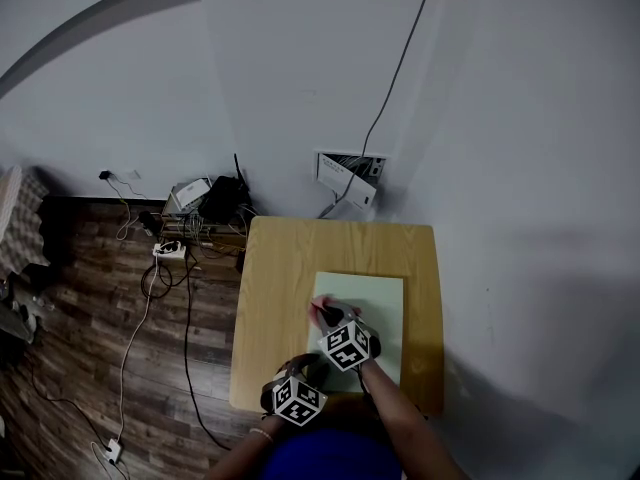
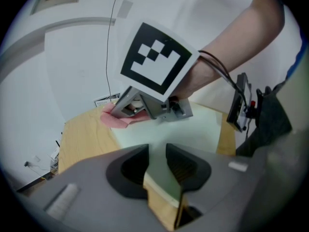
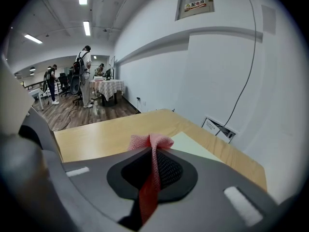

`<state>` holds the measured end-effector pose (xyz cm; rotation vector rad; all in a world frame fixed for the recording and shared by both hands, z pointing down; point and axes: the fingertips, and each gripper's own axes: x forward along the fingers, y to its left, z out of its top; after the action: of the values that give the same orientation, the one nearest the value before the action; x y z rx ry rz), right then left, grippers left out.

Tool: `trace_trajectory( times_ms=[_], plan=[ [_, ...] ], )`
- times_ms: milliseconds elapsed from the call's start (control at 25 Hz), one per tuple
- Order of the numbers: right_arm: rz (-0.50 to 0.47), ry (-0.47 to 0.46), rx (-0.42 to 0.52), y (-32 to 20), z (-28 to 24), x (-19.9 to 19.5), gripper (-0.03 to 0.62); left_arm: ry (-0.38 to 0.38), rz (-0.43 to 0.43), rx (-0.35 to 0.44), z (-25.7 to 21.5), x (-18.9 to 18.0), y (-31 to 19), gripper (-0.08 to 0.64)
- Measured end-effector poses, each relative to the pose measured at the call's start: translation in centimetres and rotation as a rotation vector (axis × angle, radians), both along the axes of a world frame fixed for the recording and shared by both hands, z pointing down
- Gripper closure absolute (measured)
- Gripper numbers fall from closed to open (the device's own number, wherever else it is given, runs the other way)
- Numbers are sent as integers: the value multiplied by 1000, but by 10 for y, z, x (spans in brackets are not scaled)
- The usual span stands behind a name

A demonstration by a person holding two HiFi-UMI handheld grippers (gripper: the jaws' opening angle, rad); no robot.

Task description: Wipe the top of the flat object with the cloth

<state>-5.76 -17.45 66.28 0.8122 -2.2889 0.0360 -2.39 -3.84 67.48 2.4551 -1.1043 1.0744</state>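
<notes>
My left gripper (image 2: 157, 152) sat close to my body at the near edge of the table (image 1: 285, 258), slanted downward, its fingers part-closed on the near edge of the pale green board (image 2: 193, 129) that lay flat on the tabletop. My right forearm reached out over that board, wrist tipped down. The right gripper (image 3: 153, 153) had its fingers pinched tight on the pink cloth (image 3: 150, 141), whose bunched end rested by the board's left edge.
</notes>
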Motion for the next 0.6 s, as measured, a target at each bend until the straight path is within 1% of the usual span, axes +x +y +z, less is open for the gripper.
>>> trace_trajectory(
  times_ms=[120,600],
  plan=[
    [1,-15,-7,-1,2,1,577,-3,-1,0,1,-1,-1,449],
    [-14,-10,9,1,2,3,577,-3,-7,3,1,0,-1,449]
  ],
)
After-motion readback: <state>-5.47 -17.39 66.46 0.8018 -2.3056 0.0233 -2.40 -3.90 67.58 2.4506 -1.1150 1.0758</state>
